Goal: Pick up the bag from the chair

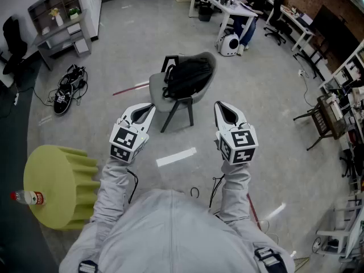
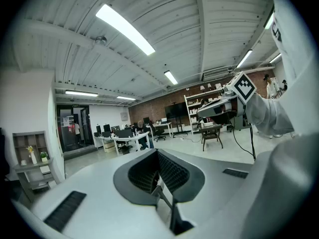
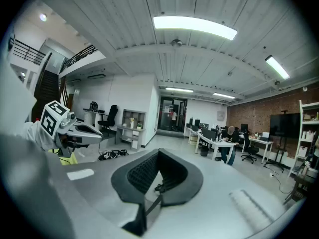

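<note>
Black slouchy bag (image 1: pixel 187 75) (grey shell chair (image 1: pixel 156 94))

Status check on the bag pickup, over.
Left hand-held gripper and right hand-held gripper shut, empty. Black bag on grey chair, untouched. Nothing in between.

- Bag (image 1: pixel 187 75) lies on the chair (image 1: pixel 158 90) seat, against the backrest.
- Chair stands ahead of the left gripper (image 1: pixel 143 110) and right gripper (image 1: pixel 225 110), well apart from both.
- Round table (image 1: pixel 60 181) sits to the person's left, with a bottle (image 1: pixel 27 197) lying on it.
- Shelf unit (image 1: pixel 60 24) stands far left; desks (image 1: pixel 227 5) stand behind the chair.
</note>
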The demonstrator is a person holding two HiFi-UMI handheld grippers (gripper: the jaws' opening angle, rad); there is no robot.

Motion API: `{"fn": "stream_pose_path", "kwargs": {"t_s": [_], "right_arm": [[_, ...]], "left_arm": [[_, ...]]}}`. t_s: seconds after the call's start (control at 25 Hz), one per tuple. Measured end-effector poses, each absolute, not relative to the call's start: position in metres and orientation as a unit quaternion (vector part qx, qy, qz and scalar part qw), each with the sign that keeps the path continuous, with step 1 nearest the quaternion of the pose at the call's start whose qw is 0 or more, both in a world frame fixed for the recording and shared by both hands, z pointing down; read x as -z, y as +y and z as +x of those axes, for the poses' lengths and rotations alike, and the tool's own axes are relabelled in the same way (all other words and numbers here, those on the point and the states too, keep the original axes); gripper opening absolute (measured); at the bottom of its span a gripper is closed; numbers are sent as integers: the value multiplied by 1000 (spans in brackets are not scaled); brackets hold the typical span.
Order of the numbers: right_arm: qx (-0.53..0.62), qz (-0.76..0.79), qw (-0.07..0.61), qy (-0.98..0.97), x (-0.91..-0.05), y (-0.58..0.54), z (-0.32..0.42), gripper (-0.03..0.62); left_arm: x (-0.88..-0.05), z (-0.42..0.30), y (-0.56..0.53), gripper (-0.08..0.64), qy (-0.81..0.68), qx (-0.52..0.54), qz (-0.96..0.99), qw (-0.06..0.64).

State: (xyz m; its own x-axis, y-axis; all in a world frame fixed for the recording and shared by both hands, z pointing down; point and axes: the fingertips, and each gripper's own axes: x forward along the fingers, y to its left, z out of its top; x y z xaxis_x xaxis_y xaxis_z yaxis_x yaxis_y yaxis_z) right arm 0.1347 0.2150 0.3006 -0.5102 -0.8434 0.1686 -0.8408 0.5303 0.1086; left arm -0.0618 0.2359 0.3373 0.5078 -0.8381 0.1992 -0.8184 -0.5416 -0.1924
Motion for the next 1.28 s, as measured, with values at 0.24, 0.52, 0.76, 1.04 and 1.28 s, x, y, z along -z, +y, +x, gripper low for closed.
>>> {"fn": "stream_pose_path", "kwargs": {"t_s": [0.24, 0.52, 0.76, 1.04, 1.28], "right_arm": [[7, 488, 95, -868, -306, 204, 146, 9], [20, 493, 92, -865, -312, 195, 166, 9], [11, 480, 100, -871, -329, 184, 182, 9], [0, 471, 94, -877, -334, 148, 181, 9], [-7, 474, 106, -874, -350, 83, 158, 9]], "left_arm": [[-343, -55, 225, 6, 484, 137, -863, 35], [-351, -38, 221, 6, 495, 142, -857, 28], [-374, -31, 213, 6, 511, 145, -848, 2], [-383, -26, 171, 6, 501, 152, -852, 4], [-409, -51, 94, 6, 495, 155, -855, -13]]}}
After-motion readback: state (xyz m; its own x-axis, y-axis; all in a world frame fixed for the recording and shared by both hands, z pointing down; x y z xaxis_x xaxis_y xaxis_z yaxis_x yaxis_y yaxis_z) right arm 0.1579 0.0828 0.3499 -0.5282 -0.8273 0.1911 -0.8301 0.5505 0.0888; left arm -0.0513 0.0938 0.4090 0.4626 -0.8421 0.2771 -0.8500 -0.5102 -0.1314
